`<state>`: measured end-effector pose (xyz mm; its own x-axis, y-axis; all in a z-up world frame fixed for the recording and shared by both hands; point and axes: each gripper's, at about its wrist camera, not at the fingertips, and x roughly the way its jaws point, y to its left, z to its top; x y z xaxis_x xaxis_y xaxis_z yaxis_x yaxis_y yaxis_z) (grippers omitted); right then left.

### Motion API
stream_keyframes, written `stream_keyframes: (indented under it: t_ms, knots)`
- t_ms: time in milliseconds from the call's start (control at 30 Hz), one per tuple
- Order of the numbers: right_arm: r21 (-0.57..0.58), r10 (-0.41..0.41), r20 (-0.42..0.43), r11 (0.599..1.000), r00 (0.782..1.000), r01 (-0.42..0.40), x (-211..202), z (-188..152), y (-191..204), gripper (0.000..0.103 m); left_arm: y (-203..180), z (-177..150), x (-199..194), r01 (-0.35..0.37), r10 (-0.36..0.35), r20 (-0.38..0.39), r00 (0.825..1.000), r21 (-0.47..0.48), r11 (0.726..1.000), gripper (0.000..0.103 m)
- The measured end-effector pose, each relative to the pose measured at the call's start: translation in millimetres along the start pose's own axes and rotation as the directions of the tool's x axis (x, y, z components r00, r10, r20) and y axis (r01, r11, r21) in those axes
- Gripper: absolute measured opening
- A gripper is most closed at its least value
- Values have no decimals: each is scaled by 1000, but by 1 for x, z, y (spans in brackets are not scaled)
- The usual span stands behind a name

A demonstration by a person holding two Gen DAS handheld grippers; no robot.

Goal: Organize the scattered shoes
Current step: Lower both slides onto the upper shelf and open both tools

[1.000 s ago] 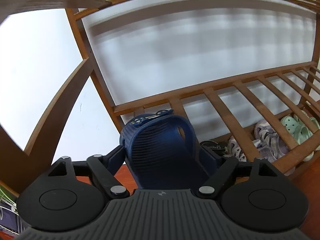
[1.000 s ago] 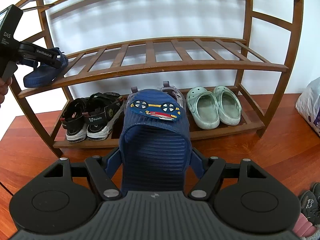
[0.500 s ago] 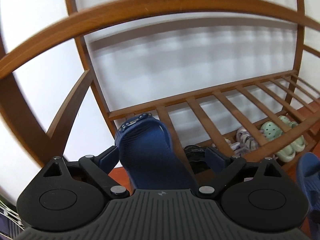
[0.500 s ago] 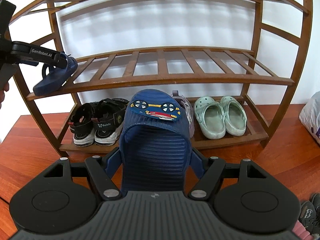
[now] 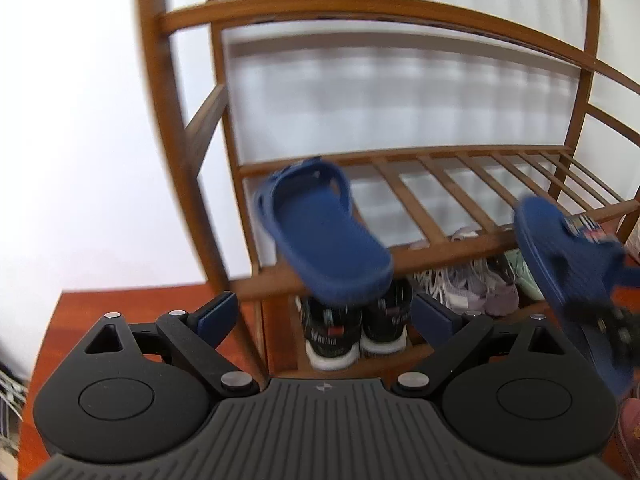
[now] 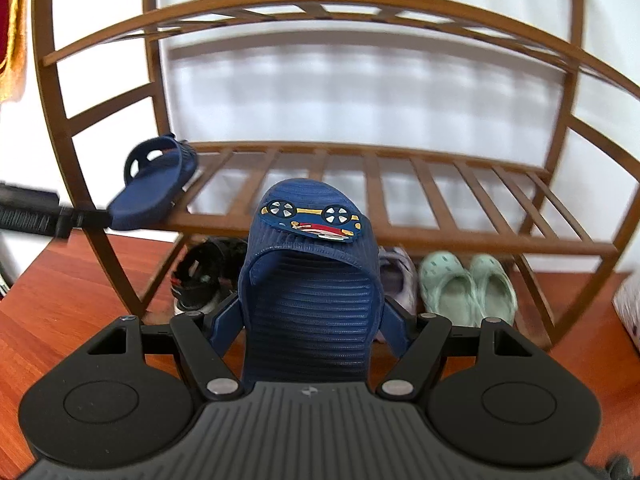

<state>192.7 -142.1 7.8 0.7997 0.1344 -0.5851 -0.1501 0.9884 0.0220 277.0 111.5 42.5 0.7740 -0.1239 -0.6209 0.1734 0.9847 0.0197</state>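
Note:
One blue slipper (image 5: 324,232) lies at the left end of the wooden rack's middle shelf (image 5: 440,248), its heel hanging over the front rail. My left gripper (image 5: 326,316) is open and empty, a short way back from that heel. My right gripper (image 6: 311,330) is shut on the second blue slipper (image 6: 312,288), which has a car patch on its strap. It holds the slipper by the sides, toe towards the middle shelf (image 6: 360,236). The right wrist view shows the shelved slipper (image 6: 156,184) at the left, with the left gripper (image 6: 40,216) just off its heel.
On the bottom shelf stand black sandals (image 6: 208,272), lilac sandals (image 5: 480,288) and mint clogs (image 6: 468,288). The rest of the middle shelf is bare slats. A white bag (image 6: 630,304) sits on the red-brown floor at the right, and a pink shoe (image 5: 630,420) lies near the left gripper.
My left gripper let go of the first slipper on the shelf and drew back from the rack. My right gripper rose with its slipper, which has come into the left wrist view.

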Motion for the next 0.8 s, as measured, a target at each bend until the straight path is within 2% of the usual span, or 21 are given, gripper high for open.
stream_keyframes:
  t_ms: [167, 400, 800]
  knots:
    - [-39, 43, -5, 998, 999, -43, 25, 32, 13, 77, 10, -18, -8, -10, 10, -20, 1000, -29, 1000, 94]
    - [-108, 61, -14, 992, 998, -62, 66, 67, 38, 77, 18, -38, -14, -34, 32, -38, 999, -30, 999, 94]
    - [-197, 52, -58, 978, 997, -63, 125, 99, 78, 77, 32, -47, -18, -50, 49, -35, 998, -43, 998, 94]
